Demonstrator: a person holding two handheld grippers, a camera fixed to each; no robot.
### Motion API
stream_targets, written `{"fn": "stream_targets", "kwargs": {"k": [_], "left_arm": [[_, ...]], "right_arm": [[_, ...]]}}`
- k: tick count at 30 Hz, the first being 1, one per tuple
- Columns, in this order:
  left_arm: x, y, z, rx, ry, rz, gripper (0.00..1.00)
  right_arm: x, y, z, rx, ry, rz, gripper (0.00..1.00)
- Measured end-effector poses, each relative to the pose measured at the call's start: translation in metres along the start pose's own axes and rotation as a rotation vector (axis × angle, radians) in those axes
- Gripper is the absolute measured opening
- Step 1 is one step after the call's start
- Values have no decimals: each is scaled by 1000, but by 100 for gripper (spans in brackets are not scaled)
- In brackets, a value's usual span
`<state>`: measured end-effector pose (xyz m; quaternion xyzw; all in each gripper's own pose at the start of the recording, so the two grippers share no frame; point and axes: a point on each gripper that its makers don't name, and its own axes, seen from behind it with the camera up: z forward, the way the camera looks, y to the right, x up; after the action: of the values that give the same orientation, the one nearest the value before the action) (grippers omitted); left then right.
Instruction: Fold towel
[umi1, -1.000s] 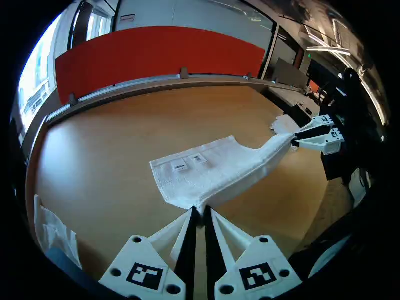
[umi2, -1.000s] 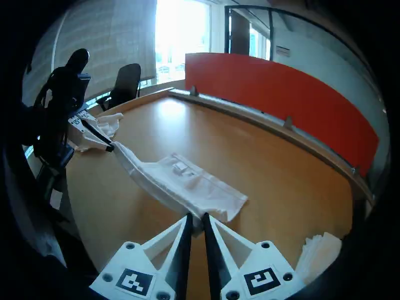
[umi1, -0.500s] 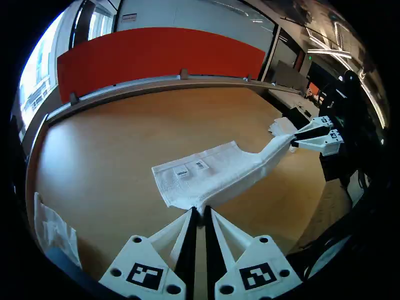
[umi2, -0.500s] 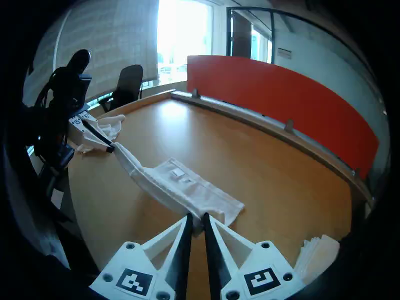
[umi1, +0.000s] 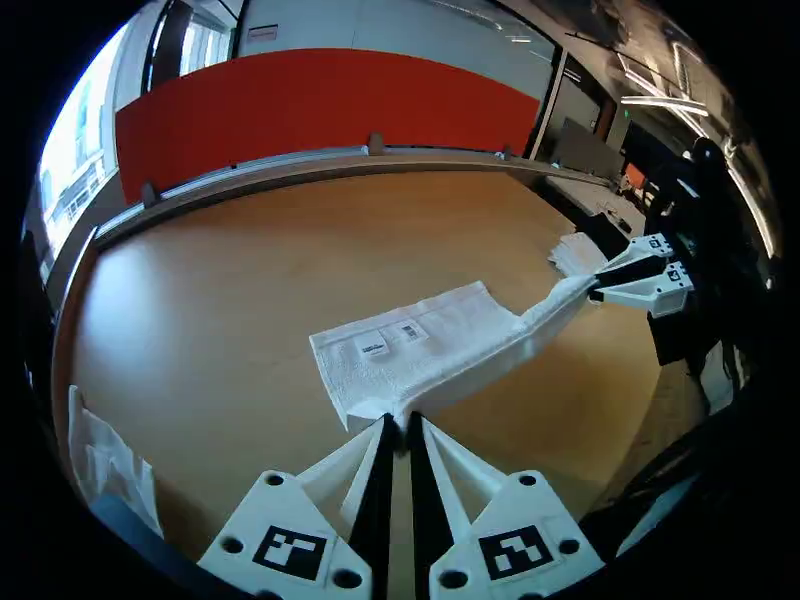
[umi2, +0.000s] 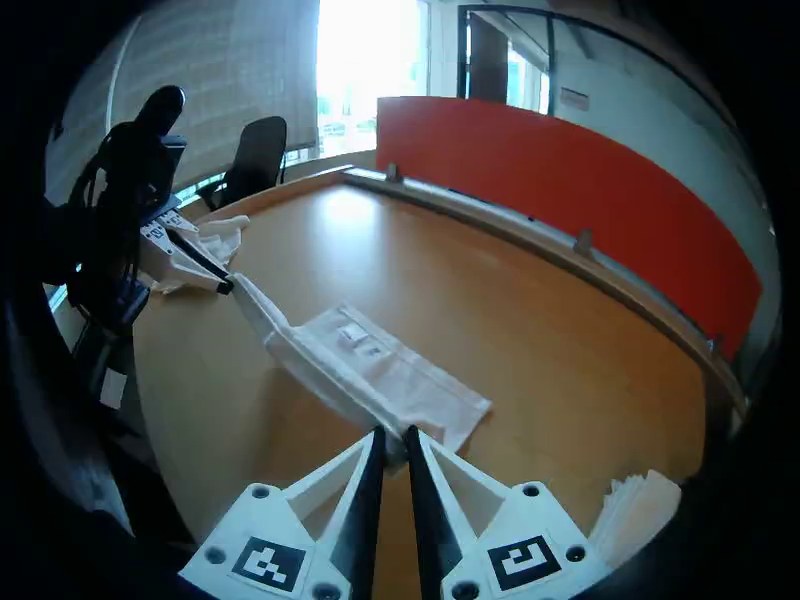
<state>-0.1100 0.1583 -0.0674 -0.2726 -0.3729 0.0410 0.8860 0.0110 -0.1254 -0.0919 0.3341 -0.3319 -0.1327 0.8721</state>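
A white towel (umi1: 440, 345) lies stretched across the wooden table (umi1: 220, 290), folded lengthwise, with small labels on its top. My left gripper (umi1: 398, 424) is shut on one corner of it at the near edge of the left gripper view. The right gripper (umi1: 598, 289) holds the far end, lifted a little off the table. In the right gripper view the same towel (umi2: 370, 370) runs from my right gripper (umi2: 393, 438), shut on its near corner, out to the left gripper (umi2: 226, 287) at the far end.
An orange partition (umi1: 320, 105) lines the table's far edge. A stack of white cloths (umi1: 105, 460) sits at the near left, also seen as a pile (umi2: 635, 510) in the right gripper view. More cloths (umi2: 215, 240) lie behind the left gripper. A black chair (umi2: 255, 160) stands beyond.
Both grippers stayed shut on the towel. The towel has shifted slightly across the table and its far end hangs a little lower and flatter.
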Motion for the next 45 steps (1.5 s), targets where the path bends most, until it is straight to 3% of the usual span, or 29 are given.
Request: {"fn": "stream_targets", "kwargs": {"k": [12,19,45], "left_arm": [[-3,-10,37,26,-28,-27,11],[-3,-20,54,41,-47,-7,11],[-8,-47,99,56,-100,10,12]], "right_arm": [[-6,16,31,-5,-29,21,16],[-12,28,47,-12,-48,28,16],[-31,51,91,-9,-95,83,16]]}}
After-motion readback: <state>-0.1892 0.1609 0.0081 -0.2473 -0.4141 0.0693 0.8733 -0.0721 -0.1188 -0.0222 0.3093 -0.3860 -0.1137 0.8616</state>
